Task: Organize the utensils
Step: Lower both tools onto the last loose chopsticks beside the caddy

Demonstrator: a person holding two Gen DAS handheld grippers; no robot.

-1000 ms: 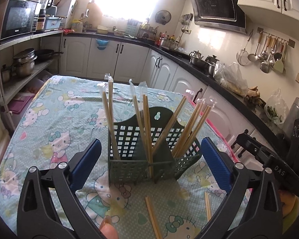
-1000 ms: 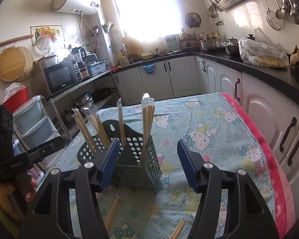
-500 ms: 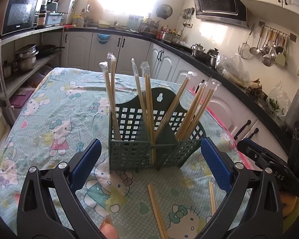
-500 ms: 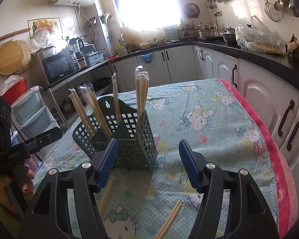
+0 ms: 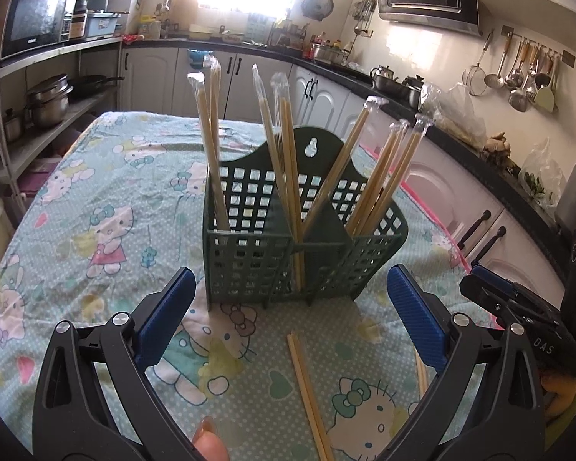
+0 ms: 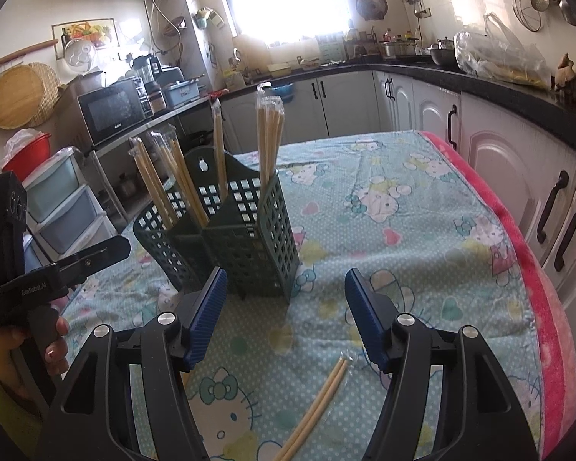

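Loose chopsticks: two wrapped pairs lie flat on the table's cartoon-print cloth, on the near side of the holder. One pair (image 5: 309, 392) shows between the left tool's fingers in the left wrist view; the other pair (image 6: 318, 403) lies just beside the right tool's right finger in the right wrist view.
Long axis: each pair runs roughly away from its tool, slanted a little, one end pointing toward the holder.
Holder: a dark green lattice caddy (image 5: 288, 253) stands upright on the table, several compartments already stocked with wrapped chopsticks leaning at various angles.
Which hand is nearer: each tool has one pair below it; the left tool looks better centred over its pair, while the right tool's pair sits slightly off its midline.
Left tool (image 5: 288, 319): spread wide, nothing between the blue pads, touching nothing.
Right tool (image 6: 284, 317): parted about midway, empty, hanging above the cloth with no contact.
Likely next step: lowering onto a loose pair; since the sticks lie along the pointing direction, the fingers would close across their width.
Table (image 6: 422, 230): covered by the cloth, pink edge on the right.
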